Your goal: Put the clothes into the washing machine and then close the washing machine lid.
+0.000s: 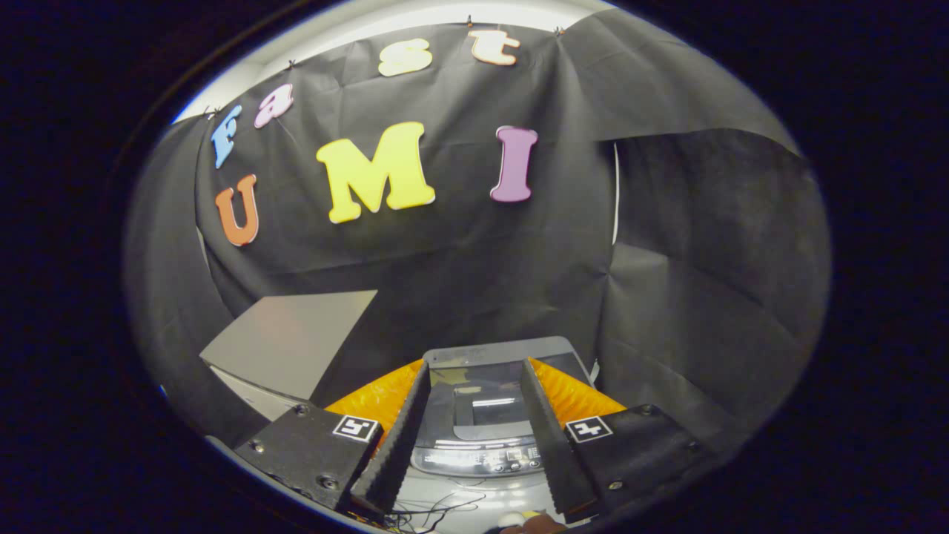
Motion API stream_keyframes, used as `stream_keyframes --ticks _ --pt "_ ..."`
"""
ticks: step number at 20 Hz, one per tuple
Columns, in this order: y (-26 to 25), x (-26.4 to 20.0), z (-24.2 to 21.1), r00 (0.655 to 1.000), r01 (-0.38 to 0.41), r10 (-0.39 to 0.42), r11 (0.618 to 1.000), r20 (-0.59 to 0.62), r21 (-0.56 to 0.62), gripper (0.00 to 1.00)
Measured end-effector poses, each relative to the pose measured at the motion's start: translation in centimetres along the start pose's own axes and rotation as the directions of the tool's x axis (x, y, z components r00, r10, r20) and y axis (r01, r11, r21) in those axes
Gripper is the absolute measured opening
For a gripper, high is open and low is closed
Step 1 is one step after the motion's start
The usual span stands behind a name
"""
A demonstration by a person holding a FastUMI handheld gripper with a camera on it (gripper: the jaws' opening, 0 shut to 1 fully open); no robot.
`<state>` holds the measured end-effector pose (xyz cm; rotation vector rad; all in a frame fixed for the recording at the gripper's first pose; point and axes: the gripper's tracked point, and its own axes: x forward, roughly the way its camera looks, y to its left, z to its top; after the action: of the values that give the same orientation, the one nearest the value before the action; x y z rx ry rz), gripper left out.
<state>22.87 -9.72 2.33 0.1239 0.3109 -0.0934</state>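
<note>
Gripper point(474, 415) wide open and empty, washing machine point(482, 415) dead ahead between the fingers at lower centre, lid point(485, 404) looks down, no clothes seen.

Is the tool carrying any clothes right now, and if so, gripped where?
Nothing is held. The tool is open, its fingers spread apart with only the washing machine seen between them, lid down. No clothes are between the fingers.
</note>
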Motion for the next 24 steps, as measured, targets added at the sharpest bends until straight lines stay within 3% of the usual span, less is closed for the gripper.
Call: stream_keyframes --ticks 5,10,17,24 --pt "-3.3 -8.4 1.5 0.984 0.026 -0.021 0.999 0.178 -0.028 0.78" --pt "-7.1 -16.7 -1.0 0.975 -0.021 0.044 0.994 0.217 -0.108 1.0" --pt "-11.7 -28.9 -4.6 0.949 -0.116 0.139 0.988 0.283 -0.098 1.0" --pt "-11.6 -34.5 -10.0 0.936 -0.175 0.207 0.975 0.286 -0.134 1.0"
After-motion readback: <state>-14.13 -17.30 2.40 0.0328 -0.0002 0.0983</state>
